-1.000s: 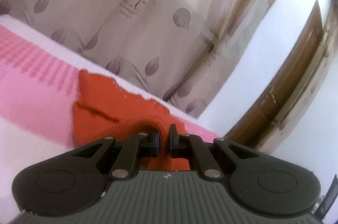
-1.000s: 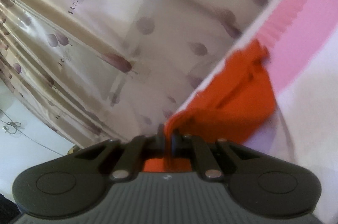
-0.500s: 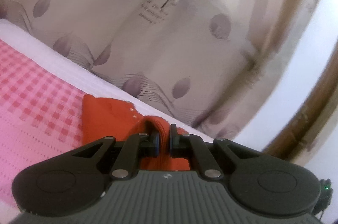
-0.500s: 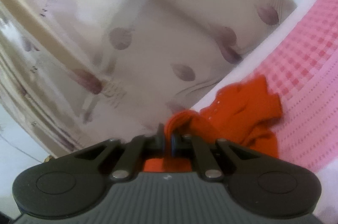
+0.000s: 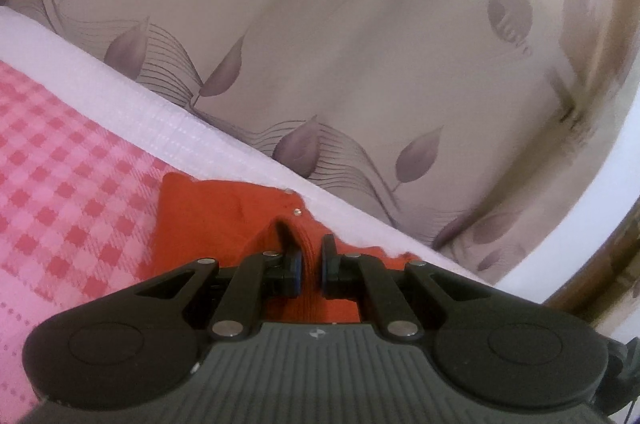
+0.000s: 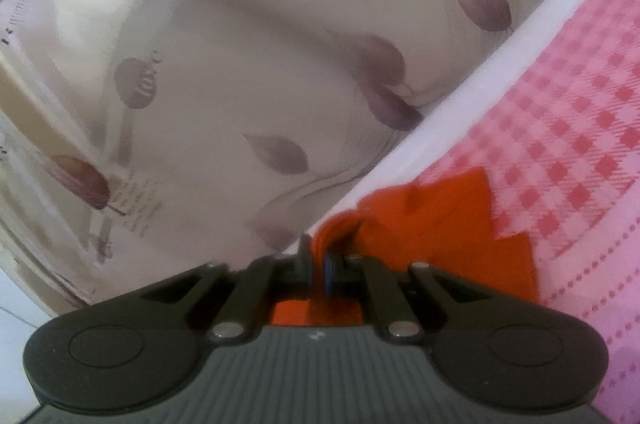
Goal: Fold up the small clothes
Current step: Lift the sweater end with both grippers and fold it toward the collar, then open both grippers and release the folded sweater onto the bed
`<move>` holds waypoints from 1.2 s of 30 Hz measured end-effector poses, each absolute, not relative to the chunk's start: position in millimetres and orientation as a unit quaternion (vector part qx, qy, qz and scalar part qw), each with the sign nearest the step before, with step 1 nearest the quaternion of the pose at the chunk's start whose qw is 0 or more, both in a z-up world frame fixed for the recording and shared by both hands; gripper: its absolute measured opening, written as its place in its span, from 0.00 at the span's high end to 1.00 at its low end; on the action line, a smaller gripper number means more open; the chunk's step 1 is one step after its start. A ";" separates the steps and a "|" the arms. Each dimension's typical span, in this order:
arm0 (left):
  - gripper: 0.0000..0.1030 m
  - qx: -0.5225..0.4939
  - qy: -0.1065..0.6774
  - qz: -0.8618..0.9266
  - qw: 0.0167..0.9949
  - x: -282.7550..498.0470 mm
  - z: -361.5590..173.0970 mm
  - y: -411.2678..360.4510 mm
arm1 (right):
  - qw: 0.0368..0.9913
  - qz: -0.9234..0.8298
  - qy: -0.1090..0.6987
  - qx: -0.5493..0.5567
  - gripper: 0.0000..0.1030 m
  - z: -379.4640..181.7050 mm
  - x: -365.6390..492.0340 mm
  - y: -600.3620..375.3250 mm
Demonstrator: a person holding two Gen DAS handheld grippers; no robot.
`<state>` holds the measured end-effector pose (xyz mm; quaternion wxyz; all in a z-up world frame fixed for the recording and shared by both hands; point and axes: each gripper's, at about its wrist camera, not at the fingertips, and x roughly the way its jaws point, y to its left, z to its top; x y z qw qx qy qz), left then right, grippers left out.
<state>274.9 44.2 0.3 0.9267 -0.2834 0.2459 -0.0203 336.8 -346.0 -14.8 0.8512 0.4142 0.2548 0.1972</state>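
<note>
Each hand-held gripper pinches a bunched edge of one orange garment point(image 5: 224, 216): the left hand-held gripper point(image 5: 308, 264) and the right hand-held gripper point(image 6: 318, 266) both clamp narrowly on cloth. Ahead of them it lies on a pink checked bedspread point(image 5: 60, 159). The fold seems mid-way, not flattened. The garment's near part is hidden.

a home bedroom: a pink checked bedsheet point(image 5: 72, 183) covers a bed, with a leaf-printed curtain point(image 5: 360, 63) hanging just beyond its far edge.
</note>
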 end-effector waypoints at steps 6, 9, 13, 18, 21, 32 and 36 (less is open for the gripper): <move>0.91 -0.294 0.251 -0.008 0.922 287.2 -14.2 44.6 | 0.849 0.182 0.263 0.420 0.94 -37.0 354.3 -346.2; 0.88 -0.293 0.251 -0.005 0.922 292.3 -17.7 45.2 | 0.850 0.176 0.263 0.420 0.94 -43.8 359.5 -346.1; 0.56 -0.304 0.252 0.003 0.919 297.2 -19.2 48.3 | 0.846 0.160 0.270 0.430 0.93 -50.9 366.9 -346.2; 0.09 -0.346 0.206 0.053 0.914 289.6 -12.9 63.3 | 0.849 0.137 0.268 0.435 0.90 -53.7 368.9 -346.5; 0.09 -0.349 0.194 0.065 0.915 283.4 -6.9 73.0 | 0.852 0.134 0.248 0.441 0.76 -52.8 363.5 -350.5; 0.10 -0.221 0.248 -0.106 0.937 239.5 17.7 33.9 | 0.842 0.223 0.155 0.467 0.29 -30.5 312.4 -365.1; 0.10 -0.186 0.306 -0.179 0.916 249.6 13.3 -1.6 | 0.887 0.239 0.183 0.350 0.29 -26.5 297.7 -336.3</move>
